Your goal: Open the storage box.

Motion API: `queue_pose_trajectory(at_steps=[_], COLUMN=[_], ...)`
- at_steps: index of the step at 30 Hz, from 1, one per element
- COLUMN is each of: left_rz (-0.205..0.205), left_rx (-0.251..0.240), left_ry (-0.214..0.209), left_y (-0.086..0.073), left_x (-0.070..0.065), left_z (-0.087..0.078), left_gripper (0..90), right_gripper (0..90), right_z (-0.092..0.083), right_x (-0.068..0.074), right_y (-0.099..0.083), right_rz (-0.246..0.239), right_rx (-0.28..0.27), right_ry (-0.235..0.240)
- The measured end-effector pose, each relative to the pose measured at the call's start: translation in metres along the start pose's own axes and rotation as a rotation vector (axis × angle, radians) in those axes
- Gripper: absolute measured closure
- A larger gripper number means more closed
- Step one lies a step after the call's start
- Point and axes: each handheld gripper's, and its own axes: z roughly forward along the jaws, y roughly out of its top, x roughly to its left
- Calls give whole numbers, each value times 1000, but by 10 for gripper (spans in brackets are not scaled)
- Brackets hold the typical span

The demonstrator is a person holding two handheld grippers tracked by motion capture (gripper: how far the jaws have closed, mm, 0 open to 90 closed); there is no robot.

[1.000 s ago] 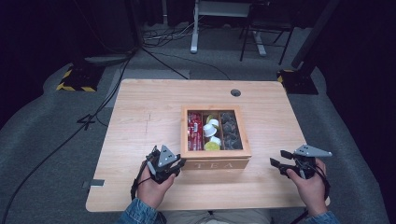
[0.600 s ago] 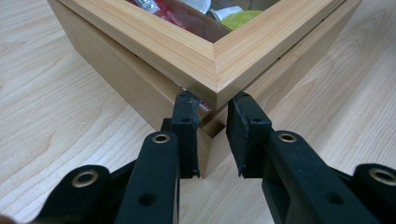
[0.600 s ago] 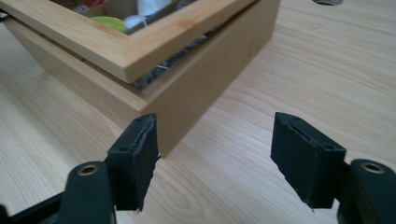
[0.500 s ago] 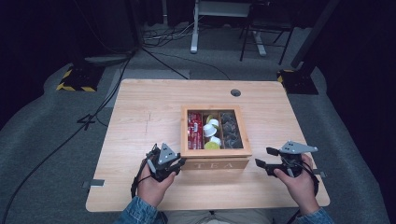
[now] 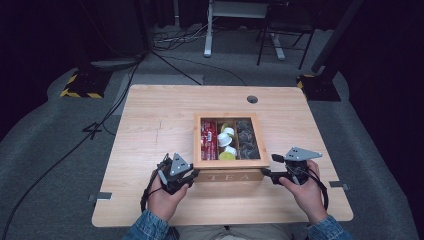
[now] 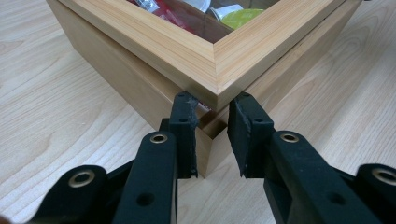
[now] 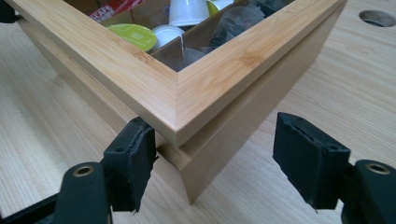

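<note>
A wooden tea box marked TEA stands mid-table, its windowed lid lying on the base. Inside are red packets, white capsules, a yellow-green capsule and dark tea bags. My left gripper is at the box's front left corner. Its jaws pinch that corner just under the lid's overhang. My right gripper is at the front right corner, open. Its jaws stand wide on either side of that corner, apart from the wood.
The light wooden table has a round cable hole behind the box. Bare tabletop lies to the left, right and front of the box. Cables and chair legs sit on the grey floor beyond the far edge.
My right gripper has moved left across the table, up to the box's front right corner. The left gripper and the box have stayed put.
</note>
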Motion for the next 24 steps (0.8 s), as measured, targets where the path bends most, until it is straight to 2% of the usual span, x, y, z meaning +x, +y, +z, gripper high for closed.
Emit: queue_pose_trajectory(at_steps=[8, 11, 14, 15, 16, 17, 18, 20, 24], left_rz=[2, 1, -11, -16, -42, -42, -65, -77, -101], left_rx=[-7, -15, -26, -26, -23, -23, -33, -34, -38], left_ry=[8, 26, 37, 55, 77, 77, 82, 83, 110], left_y=[1, 3, 2, 2, 1, 1, -2, -3, -8], left_x=[1, 2, 3, 4, 8, 8, 13, 16, 23], left_z=[2, 3, 3, 2, -1, -1, -7, -11, -22], left_gripper=[680, 590, 538, 538, 474, 465, 453, 439, 418], right_gripper=[297, 297, 297, 297, 297, 297, 297, 297, 297], right_z=[1, 1, 0, -1, -2, -2, -2, -3, -6], right_x=[1, 1, 1, 1, 0, 0, 0, 0, -1], right_y=[1, 2, 3, 4, 7, 7, 10, 13, 19], right_rz=[-17, -32, -39, -42, -50, -50, -61, -68, -81], right_rx=[-13, -22, -23, -24, -17, -17, -12, -9, -16], right_ry=[0, -4, -4, -4, -2, -2, 1, 2, 4])
